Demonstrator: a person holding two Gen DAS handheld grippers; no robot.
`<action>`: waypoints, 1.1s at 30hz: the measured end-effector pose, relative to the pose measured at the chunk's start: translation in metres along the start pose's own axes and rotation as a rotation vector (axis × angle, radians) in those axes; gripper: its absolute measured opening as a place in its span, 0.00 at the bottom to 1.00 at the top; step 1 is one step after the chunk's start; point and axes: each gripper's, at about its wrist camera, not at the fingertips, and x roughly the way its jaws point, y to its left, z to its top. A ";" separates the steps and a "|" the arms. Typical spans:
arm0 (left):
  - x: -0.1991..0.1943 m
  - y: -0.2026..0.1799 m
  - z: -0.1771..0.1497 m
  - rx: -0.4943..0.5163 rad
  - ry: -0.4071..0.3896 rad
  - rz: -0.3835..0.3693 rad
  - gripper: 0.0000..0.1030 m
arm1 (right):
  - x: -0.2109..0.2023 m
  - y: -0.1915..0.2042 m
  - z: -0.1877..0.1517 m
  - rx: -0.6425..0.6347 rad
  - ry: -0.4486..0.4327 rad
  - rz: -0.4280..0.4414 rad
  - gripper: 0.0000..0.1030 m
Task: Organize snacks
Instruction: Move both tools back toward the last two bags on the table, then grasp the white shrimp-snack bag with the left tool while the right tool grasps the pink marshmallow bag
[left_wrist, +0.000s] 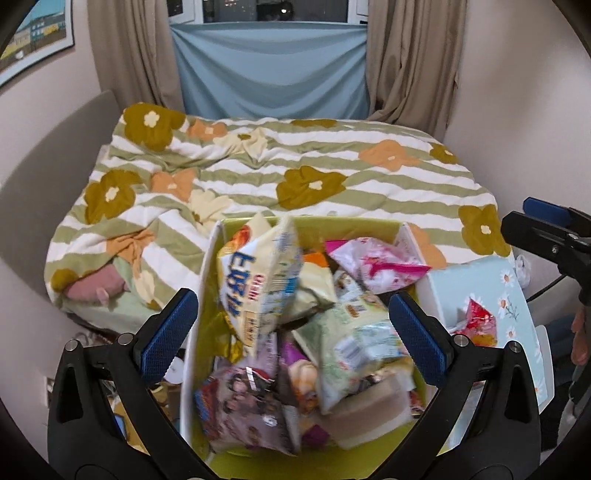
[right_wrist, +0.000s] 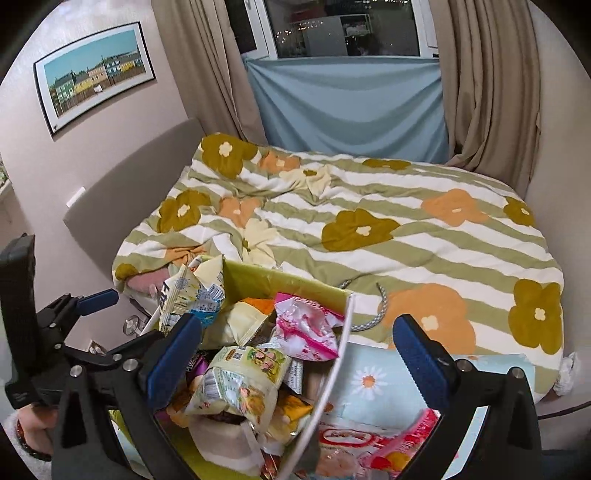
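Both the left gripper (left_wrist: 293, 334) and right gripper (right_wrist: 297, 363) are tilting downward, jaws gaping wide with nothing gripped between them.

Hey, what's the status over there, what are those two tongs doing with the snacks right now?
Left tongs open, empty. Right tongs open, empty. Snack box heaped full; red packet outside on the flowered lid. Nothing blocking.

Home bedroom. A bed (right_wrist: 369, 229) fills most of the room, covered by a green-and-white striped duvet with big flower prints, and has a grey padded headboard (right_wrist: 122, 192) against the wall. Beige curtains (right_wrist: 491, 85) frame a window (right_wrist: 343, 29) that is dark outside, with a blue cloth (right_wrist: 347, 107) hung below it. A framed picture of colourful houses (right_wrist: 94, 70) hangs on the pinkish wall.
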 end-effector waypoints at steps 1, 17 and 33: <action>-0.003 -0.005 0.000 0.004 -0.003 0.005 1.00 | -0.005 -0.004 -0.001 -0.001 -0.001 -0.012 1.00; -0.009 -0.176 -0.039 0.003 0.030 -0.010 1.00 | -0.062 -0.128 -0.058 -0.062 0.045 -0.008 1.00; 0.048 -0.253 -0.115 0.009 0.118 0.091 1.00 | -0.012 -0.190 -0.123 -0.176 0.208 0.159 1.00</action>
